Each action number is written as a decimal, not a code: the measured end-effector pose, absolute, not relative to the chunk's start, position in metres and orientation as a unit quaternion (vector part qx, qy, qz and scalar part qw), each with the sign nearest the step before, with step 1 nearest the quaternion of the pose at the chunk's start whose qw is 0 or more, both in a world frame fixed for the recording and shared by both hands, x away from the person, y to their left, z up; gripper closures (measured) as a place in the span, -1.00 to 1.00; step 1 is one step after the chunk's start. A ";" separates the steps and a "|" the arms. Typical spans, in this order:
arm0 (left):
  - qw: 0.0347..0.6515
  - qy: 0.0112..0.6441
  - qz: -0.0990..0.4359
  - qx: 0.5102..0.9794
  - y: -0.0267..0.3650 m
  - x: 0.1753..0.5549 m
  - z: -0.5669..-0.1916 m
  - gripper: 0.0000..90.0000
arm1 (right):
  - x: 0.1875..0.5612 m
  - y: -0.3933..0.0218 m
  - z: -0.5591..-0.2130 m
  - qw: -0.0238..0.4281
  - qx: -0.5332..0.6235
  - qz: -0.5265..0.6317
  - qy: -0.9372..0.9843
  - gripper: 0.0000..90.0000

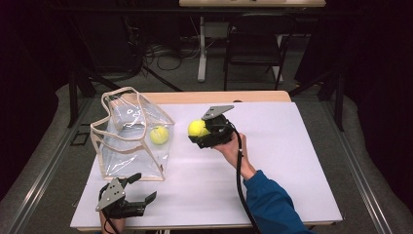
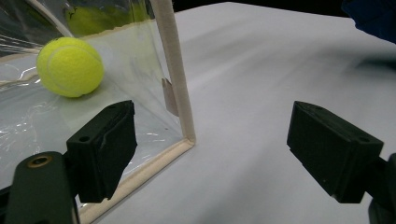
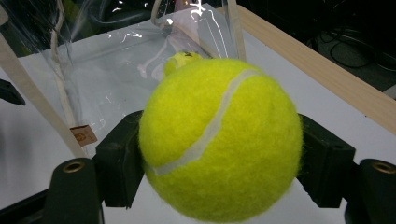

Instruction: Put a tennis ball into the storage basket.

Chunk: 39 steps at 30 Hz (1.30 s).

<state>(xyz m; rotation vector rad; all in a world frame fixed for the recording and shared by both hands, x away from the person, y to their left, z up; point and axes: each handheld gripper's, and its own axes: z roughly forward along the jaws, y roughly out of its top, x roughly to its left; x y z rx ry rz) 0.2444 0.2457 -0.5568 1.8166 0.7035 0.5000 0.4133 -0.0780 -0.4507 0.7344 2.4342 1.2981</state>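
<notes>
High view: the right gripper (image 1: 202,130), held in a hand with a blue sleeve (image 1: 272,204), pinches a fuzzy yellow-green tennis ball (image 1: 197,127) above the white table surface (image 1: 272,146), just beside the clear plastic bag with cream-coloured trim and handles (image 1: 122,146). In the right gripper view the two black jaws press on opposite sides of this ball, which faces the bag's transparent wall. A second yellow-green tennis ball (image 1: 159,135) lies inside the bag, near its right wall; it also appears behind the plastic in the left gripper view. The left gripper (image 1: 141,187) sits at the table's near-left edge, just in front of the bag's lower corner, its jaws spread wide with nothing between them.
</notes>
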 end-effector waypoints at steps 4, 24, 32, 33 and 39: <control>0.533 0.299 0.213 0.763 0.246 0.244 -0.557 -0.64 | 0.414 -0.075 -0.448 0.144 0.252 0.453 0.843 -0.42; 0.537 0.296 0.208 0.762 0.246 0.245 -0.557 -0.64 | 0.415 -0.068 -0.439 0.147 0.243 0.455 0.844 -0.41; 0.536 0.294 0.209 0.763 0.246 0.244 -0.557 -0.64 | 0.419 -0.062 -0.433 0.144 0.240 0.457 0.845 -0.41; 0.534 0.295 0.211 0.764 0.246 0.244 -0.556 -0.64 | 0.420 -0.061 -0.432 0.144 0.238 0.459 0.844 -0.42; 0.533 0.296 0.213 0.764 0.246 0.244 -0.556 -0.64 | 0.422 -0.055 -0.428 0.145 0.234 0.457 0.846 -0.41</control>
